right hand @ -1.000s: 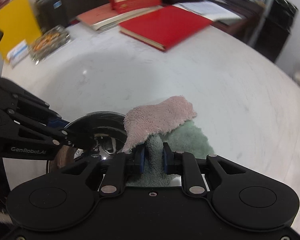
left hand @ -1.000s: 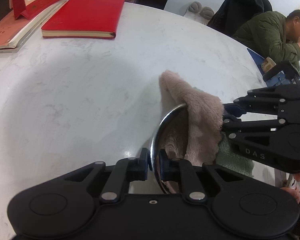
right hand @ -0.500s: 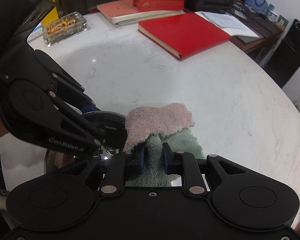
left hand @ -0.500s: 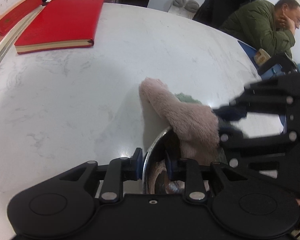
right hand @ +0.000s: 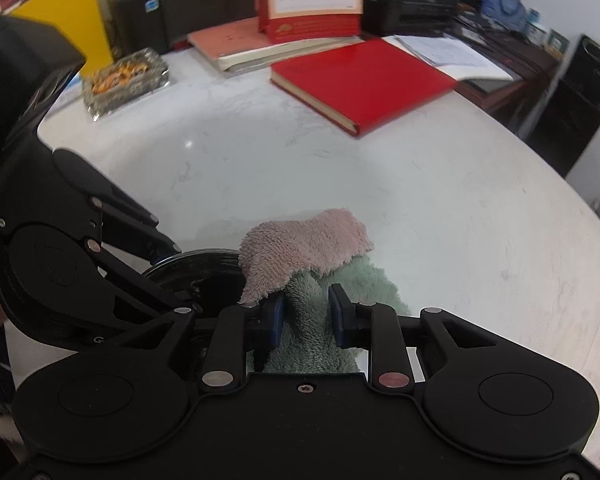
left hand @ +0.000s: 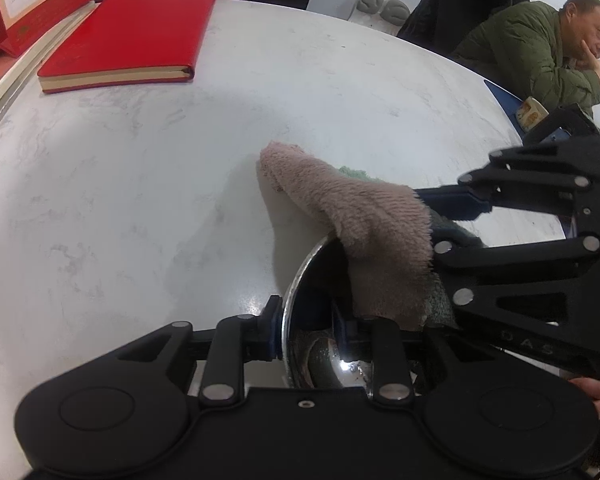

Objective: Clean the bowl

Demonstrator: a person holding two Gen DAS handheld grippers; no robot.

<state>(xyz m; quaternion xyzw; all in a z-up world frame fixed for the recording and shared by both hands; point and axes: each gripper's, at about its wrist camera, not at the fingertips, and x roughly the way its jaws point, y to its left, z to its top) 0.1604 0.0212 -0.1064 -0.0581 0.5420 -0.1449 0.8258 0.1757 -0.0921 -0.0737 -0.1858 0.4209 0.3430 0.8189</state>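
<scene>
Here the round, shiny stainless-steel bowl [left hand: 320,320] stands on the white marbled tabletop [left hand: 140,200], near the viewer and well apart from the red hardback notebook [left hand: 128,36] at the far left. The rim of the bowl is straddled by the left gripper [left hand: 306,328]: one finger is outside the wall, one inside, and its jaws have just been opening, so the wall is between them with a gap showing — no firm pinch is seen. A soft, fluffy two-sided cloth, pink over green [right hand: 304,248], is draped over the far rim, and a bunched green fold of it is pinched by the right gripper [right hand: 308,312], whose jaws have eased a little apart.

The bowl is judged light, rigid and slippery; it is probably best held by the thin rim, squarely, or it may skate on the smooth top. The cloth is limp and compressible and is best taken in a thick fold. How much of it lies inside the bowl cannot be told.
</scene>
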